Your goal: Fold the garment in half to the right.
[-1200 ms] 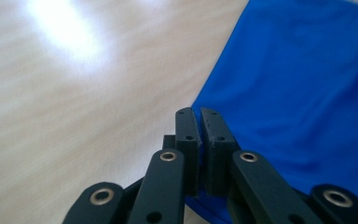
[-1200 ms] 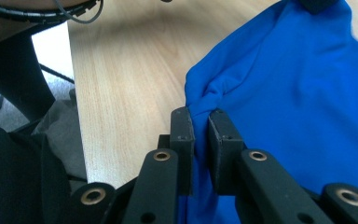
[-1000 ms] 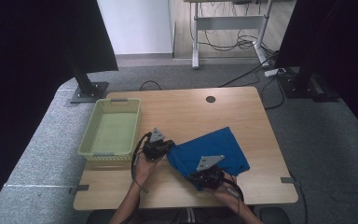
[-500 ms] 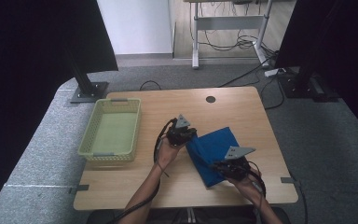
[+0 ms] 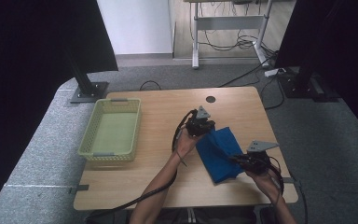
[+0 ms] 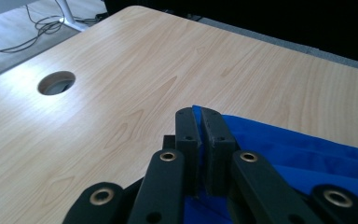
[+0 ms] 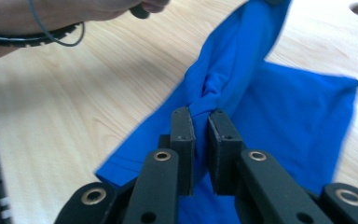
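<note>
Two grippers, both clamped on one blue cloth (image 5: 218,151) at the right half of the table (image 5: 158,116). Left gripper (image 5: 204,127): jaws pinched together on the cloth's far corner, held just above the wood. Right gripper (image 5: 238,160): jaws closed on a bunched fold at the near edge. Cloth partly lifted, twisted between them, remainder lying flat. One green basket (image 5: 113,132), left side, well apart from the cloth.

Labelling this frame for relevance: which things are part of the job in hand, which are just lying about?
In the job:
- blue fabric cloth, being folded on the wooden table
- left gripper, shut on a cloth edge
- right gripper, shut on a bunched fold

Lying about:
- pale green plastic basket, empty, at table's left
- round cable hole
</note>
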